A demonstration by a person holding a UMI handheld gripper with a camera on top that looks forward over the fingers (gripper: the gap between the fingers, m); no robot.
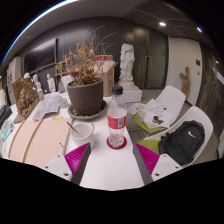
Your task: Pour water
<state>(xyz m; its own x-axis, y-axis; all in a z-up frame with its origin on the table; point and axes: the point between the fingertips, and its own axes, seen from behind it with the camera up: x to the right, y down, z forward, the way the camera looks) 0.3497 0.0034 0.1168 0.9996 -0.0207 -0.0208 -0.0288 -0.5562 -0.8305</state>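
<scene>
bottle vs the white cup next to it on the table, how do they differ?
The bottle is tall, narrow and clear, with a red label; the cup is short, wide and opaque white. The bottle looks capped; the cup is open on top with something thin sticking out. The bottle stands just ahead of the hand-held gripper, whose fingers are open; the cup sits off to the side near one finger. Both stand upright on the white table.
</scene>
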